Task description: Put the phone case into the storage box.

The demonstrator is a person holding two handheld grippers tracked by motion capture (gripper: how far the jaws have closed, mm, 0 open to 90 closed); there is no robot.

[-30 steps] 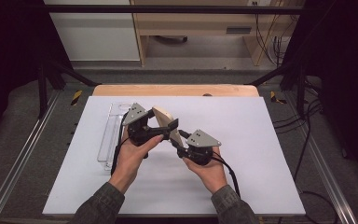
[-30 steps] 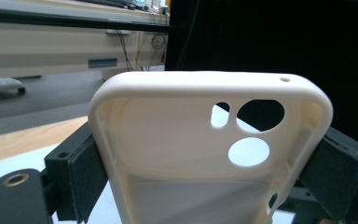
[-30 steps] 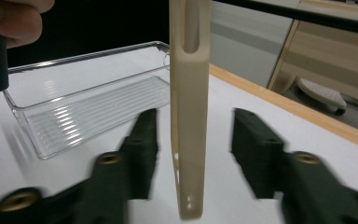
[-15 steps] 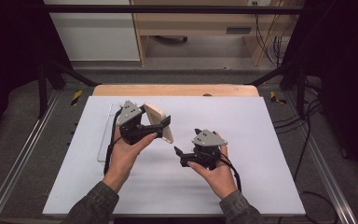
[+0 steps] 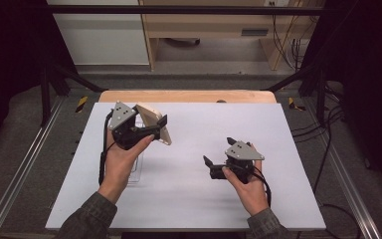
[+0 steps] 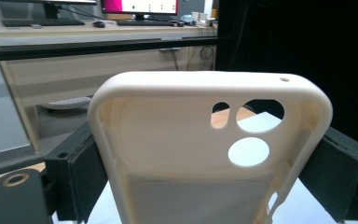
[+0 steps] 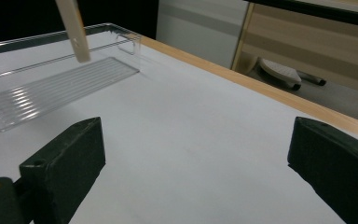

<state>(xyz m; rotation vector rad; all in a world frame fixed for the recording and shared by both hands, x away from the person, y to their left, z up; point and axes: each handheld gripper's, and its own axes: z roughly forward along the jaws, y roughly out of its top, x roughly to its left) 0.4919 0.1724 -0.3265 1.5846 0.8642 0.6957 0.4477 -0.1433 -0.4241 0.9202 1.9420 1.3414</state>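
Now gripped across its two long sides by the left gripper (image 5: pixel 151 130), a cream phone case (image 5: pixel 154 123), lifted clear of the counter (image 5: pixel 189 199) above the clear tray (image 7: pixel 56 91). Over to the right gripper (image 5: pixel 218 152): jaws just been opening, nothing between them. Risk ahead: soft sides flexing, case popping loose.

The middle of the white table (image 5: pixel 189 199) lies bare, with open passage between the two hands. At the left side a clear plastic tray (image 7: pixel 56 88) lies flat, under the raised phone case (image 5: pixel 154 123).
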